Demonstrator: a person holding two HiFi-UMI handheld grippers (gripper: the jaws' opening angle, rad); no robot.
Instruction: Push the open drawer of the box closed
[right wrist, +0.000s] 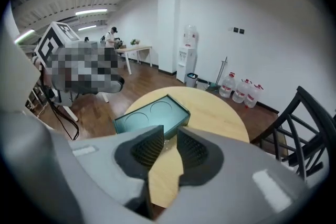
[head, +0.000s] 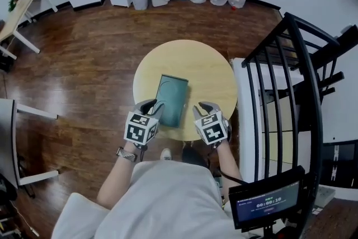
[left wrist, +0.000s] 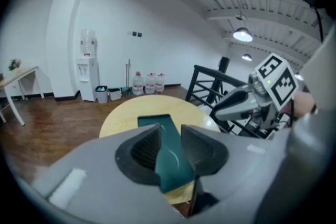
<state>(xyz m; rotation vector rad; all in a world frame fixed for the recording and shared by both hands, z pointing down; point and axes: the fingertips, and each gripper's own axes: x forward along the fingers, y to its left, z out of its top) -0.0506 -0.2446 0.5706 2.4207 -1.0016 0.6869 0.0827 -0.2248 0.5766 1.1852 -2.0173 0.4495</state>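
Over the table [head: 207, 67], left tool [head: 152, 107] and right tool [head: 202, 108] gape empty; right gripper view best shows circles [right wrist: 161, 108] on the box [right wrist: 148, 117].

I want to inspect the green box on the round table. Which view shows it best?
The right gripper view: the box shows its top with two rings and one side, nearly unblocked. The head view shows it small, from above; the left gripper view's jaws cover most.

Left gripper [head: 150, 108] and right gripper [head: 202, 109] hang side by side at lower centre, angled downward. Both sets of fingers [left wrist: 144, 147] stand apart, empty.
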